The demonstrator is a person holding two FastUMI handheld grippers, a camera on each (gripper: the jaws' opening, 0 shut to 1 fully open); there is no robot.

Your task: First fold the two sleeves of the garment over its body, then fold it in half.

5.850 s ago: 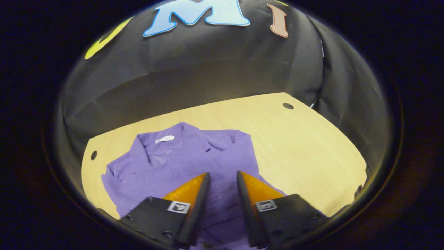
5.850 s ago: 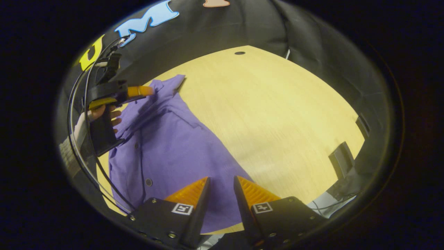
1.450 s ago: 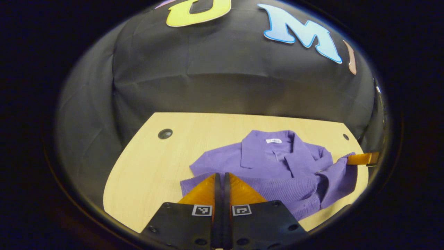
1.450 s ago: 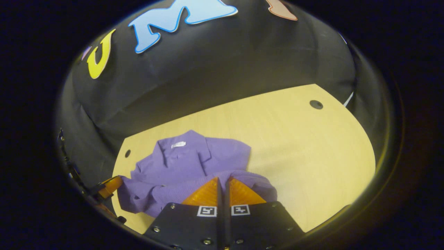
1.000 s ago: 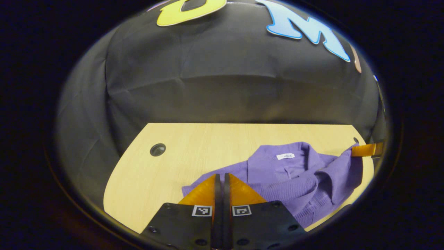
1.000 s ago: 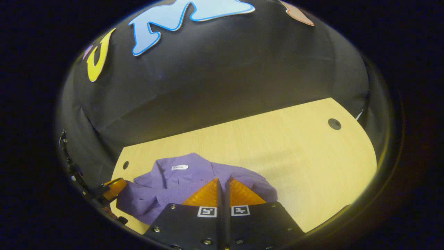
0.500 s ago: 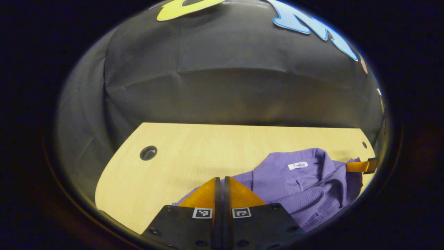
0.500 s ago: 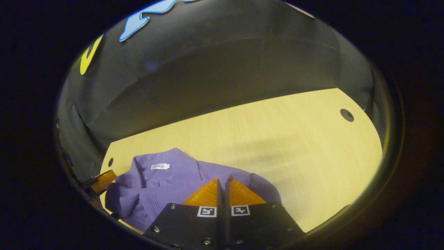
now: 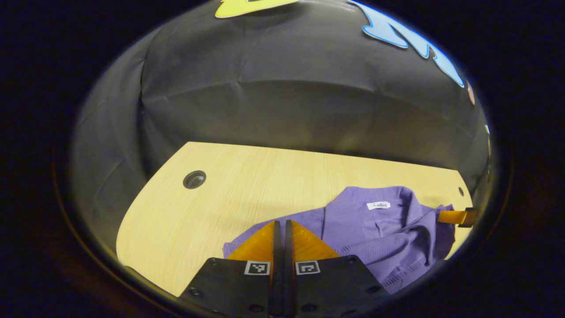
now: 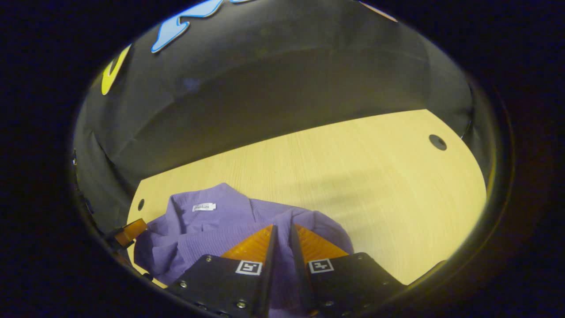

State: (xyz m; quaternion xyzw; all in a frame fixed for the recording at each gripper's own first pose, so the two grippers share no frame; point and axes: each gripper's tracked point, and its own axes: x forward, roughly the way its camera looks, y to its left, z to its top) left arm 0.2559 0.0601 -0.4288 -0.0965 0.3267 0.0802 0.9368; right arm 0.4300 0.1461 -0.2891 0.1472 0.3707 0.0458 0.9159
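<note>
A purple collared garment (image 9: 375,229) lies bunched on the wooden table (image 9: 212,198), its lower part brought up towards the collar and its white neck tag (image 9: 378,205). My left gripper (image 9: 280,222) is shut on a near edge of the cloth. In the right gripper view the garment (image 10: 212,225) sits at the lower left, and my right gripper (image 10: 281,227) stands just over it with its fingers slightly parted and purple cloth showing in the narrow gap. Each gripper's tip shows at the far side of the garment in the other's view: the right gripper (image 9: 457,216) and the left gripper (image 10: 128,232).
Bare wooden table (image 10: 353,176) stretches beyond the garment up to the black cloth wall. Round cable holes sit near the table's corners (image 9: 194,179) (image 10: 437,141).
Both grippers carried the garment's near edge up towards the collar. In the last half second the right gripper's fingers parted slightly; the left stayed shut.
</note>
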